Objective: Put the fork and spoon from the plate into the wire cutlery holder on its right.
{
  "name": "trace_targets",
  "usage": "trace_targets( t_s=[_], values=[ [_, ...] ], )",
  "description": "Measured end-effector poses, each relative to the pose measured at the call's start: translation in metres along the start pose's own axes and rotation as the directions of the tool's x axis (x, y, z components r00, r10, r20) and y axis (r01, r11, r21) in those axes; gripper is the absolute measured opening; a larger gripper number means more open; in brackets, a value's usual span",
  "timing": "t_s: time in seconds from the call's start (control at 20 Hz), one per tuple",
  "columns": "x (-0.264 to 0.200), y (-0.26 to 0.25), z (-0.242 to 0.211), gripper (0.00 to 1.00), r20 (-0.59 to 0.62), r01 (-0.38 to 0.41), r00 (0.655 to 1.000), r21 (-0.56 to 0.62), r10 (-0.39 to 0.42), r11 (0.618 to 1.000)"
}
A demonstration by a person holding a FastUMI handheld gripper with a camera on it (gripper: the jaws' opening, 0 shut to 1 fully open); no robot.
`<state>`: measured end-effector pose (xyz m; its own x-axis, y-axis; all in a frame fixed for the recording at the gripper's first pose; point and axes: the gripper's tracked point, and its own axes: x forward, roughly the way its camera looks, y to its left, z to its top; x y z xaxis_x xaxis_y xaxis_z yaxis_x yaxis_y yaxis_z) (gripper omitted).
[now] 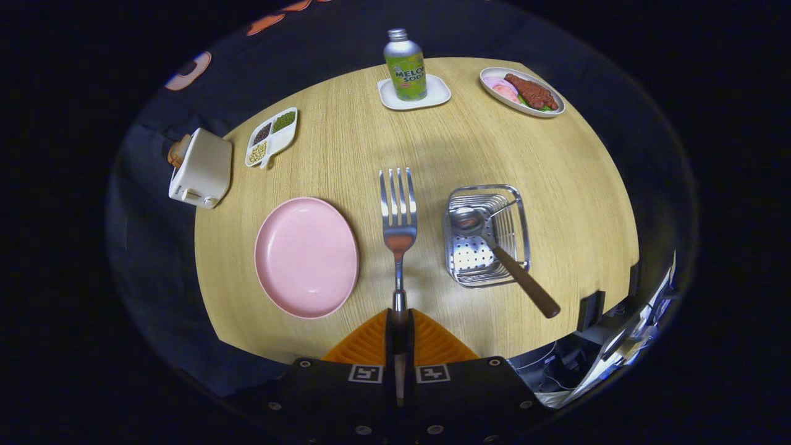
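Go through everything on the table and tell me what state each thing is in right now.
Gripper: shut on the fork's handle.
Fork: held above the table, tines pointing away.
Spoon: in the holder, handle sticking out over its rim.
Holder: holds the spoon alone.
Pink plate: empty.
Bottle: upright on a white tray, cap on.
Oval dish: filled with food.
Divided dish: all compartments filled.

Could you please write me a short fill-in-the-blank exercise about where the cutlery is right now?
1. The gripper is shut on the handle of the ____.
2. The spoon lies in the wire ____, its handle sticking out over the rim.
3. The pink plate now holds ____ cutlery.
4. The held fork hangs between the plate and the cutlery holder, its tines pointing ____ from the gripper.

Missing words: fork; cutlery holder; no; away
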<state>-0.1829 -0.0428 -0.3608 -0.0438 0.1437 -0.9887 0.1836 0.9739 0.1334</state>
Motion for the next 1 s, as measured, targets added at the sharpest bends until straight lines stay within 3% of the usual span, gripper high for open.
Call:
trace_targets(
  t_s=[0.35, 1.0],
  values=[
    [-0.022, -0.031, -0.004, 0.05, -0.059, 0.006, 0.998, -0.029, -0.007, 1.0],
    [-0.007, -0.062, -0.007, 0.07, -0.248, 0.031, 0.967, -0.136, -0.064, 0.99]
  ],
)
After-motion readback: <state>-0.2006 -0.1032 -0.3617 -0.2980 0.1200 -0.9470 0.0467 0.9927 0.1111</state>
